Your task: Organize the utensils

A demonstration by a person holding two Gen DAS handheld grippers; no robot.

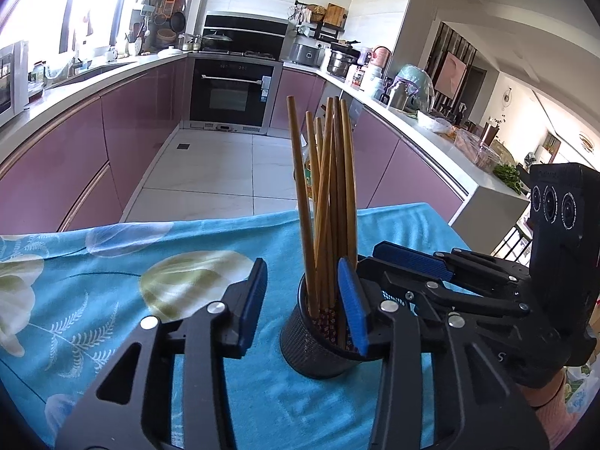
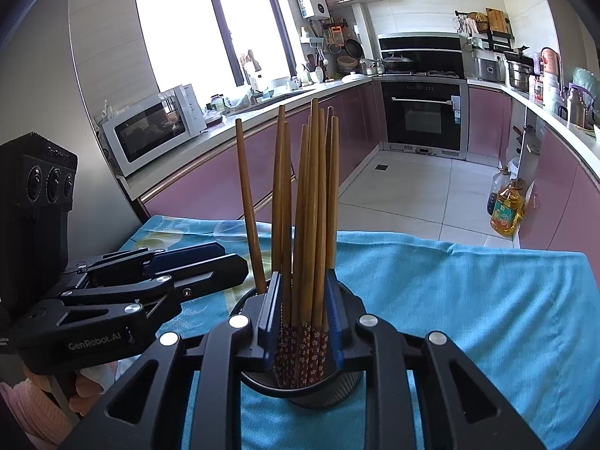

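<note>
Left gripper: jaws parted, nothing clamped; left pad over the cloth, clear of the holder; right pad at the holder's right rim, contact not determinable. Right gripper: jaws slightly apart, both pads reaching down into the holder mouth on either side of the chopstick bundle; pressure on the sticks not determinable from either view. Black mesh holder upright on blue floral cloth covering the table. Brown chopsticks standing in the holder, patterned ends down, plain ends fanned upward; 1 stick leaning away to the left of the bundle. Beyond the table edge: white tiled floor, pink cabinets, black oven, white microwave on the counter, yellow oil bottle on the floor.
</note>
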